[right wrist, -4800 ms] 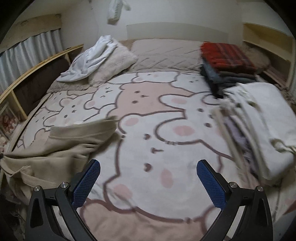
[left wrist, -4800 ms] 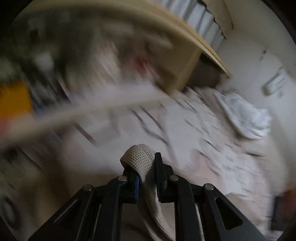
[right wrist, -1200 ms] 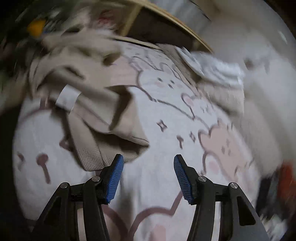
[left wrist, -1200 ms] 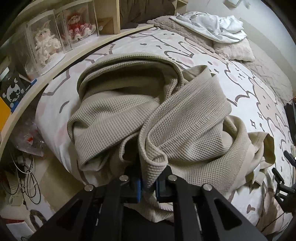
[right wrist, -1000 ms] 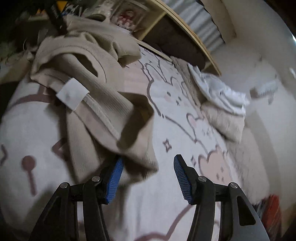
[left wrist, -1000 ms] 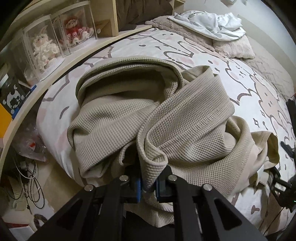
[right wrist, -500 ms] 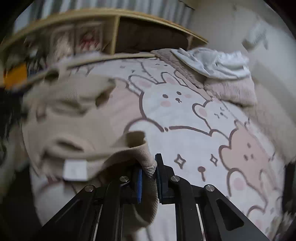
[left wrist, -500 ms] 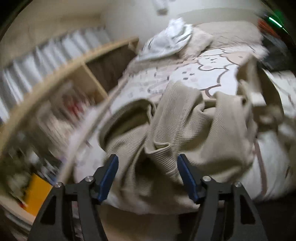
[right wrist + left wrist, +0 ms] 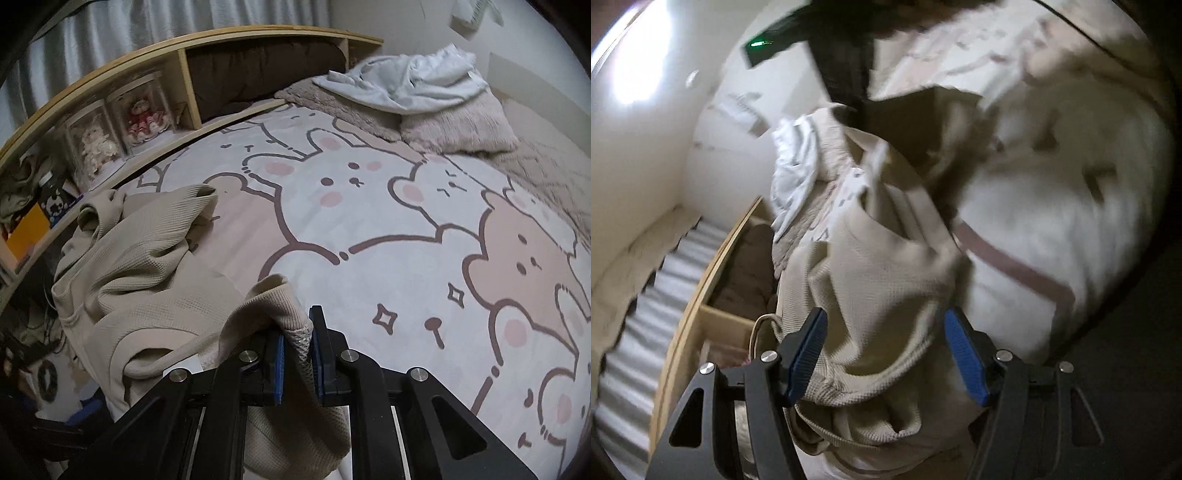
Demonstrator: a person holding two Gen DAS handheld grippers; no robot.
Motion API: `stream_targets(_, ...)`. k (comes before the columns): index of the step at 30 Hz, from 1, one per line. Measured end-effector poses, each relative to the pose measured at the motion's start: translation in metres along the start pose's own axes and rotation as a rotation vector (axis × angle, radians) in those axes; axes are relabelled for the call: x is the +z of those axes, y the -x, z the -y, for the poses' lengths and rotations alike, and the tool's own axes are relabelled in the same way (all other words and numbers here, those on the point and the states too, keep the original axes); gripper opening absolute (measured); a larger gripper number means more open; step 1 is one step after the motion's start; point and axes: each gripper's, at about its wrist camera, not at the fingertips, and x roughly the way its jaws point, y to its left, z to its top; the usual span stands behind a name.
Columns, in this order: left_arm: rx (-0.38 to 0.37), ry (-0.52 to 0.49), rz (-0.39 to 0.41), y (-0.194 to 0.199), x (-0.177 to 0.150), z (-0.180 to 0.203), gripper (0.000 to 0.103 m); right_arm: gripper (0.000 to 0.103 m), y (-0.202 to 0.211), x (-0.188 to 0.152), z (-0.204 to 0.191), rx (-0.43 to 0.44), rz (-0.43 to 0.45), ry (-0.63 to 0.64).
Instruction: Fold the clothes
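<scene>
A beige waffle-knit garment [image 9: 140,266] lies bunched at the near left edge of the bed with the cartoon-animal cover [image 9: 388,229]. My right gripper [image 9: 298,354] is shut on a hem edge of the garment and lifts it a little off the bed. In the blurred, tilted left wrist view the same garment [image 9: 879,280] fills the middle. My left gripper [image 9: 886,350] is open, its blue pads either side of a fold of the fabric without pinching it.
A wooden shelf [image 9: 177,85] with boxed dolls runs along the bed's left side. A white garment [image 9: 406,81] lies on a fluffy pillow [image 9: 458,129] at the head of the bed. Floor clutter shows at the left [image 9: 33,369].
My left gripper has opened and let go of the garment, then swung and tilted. My right gripper has closed on the garment's hem and holds it up.
</scene>
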Motion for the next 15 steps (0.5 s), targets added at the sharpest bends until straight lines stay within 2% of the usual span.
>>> stream_targets(5, 0.014, -0.171, -0.008, -0.015, -0.016, 0.007, 0.053, 0.013, -0.003, 0.000, 0.004, 0.000, -0.010, -0.008)
stream_targets(9, 0.060, -0.269, 0.035, -0.029, -0.011, 0.014, 0.046, 0.013, -0.008, 0.000, 0.007, 0.002, -0.016, -0.028)
stream_targets(10, 0.053, -0.263, 0.033, -0.032, -0.007, 0.012, 0.037, 0.013, -0.009, 0.000, 0.008, 0.002, -0.018, -0.035)
stream_targets(11, 0.045, -0.255, 0.031, -0.035, -0.003, 0.010, 0.022, 0.013, -0.010, 0.000, 0.010, 0.000, -0.019, -0.042)
stream_targets(12, 0.037, -0.247, 0.028, -0.037, 0.000, 0.009, 0.015, 0.013, -0.010, 0.000, 0.011, -0.003, -0.019, -0.049)
stream_targets(13, 0.007, -0.171, 0.000, -0.042, 0.008, -0.003, 0.009, 0.013, -0.010, 0.000, 0.013, -0.007, -0.019, -0.056)
stream_targets(15, -0.034, -0.020, -0.039, -0.045, 0.020, -0.029, 0.008, 0.013, -0.009, 0.001, 0.016, -0.018, -0.013, -0.065)
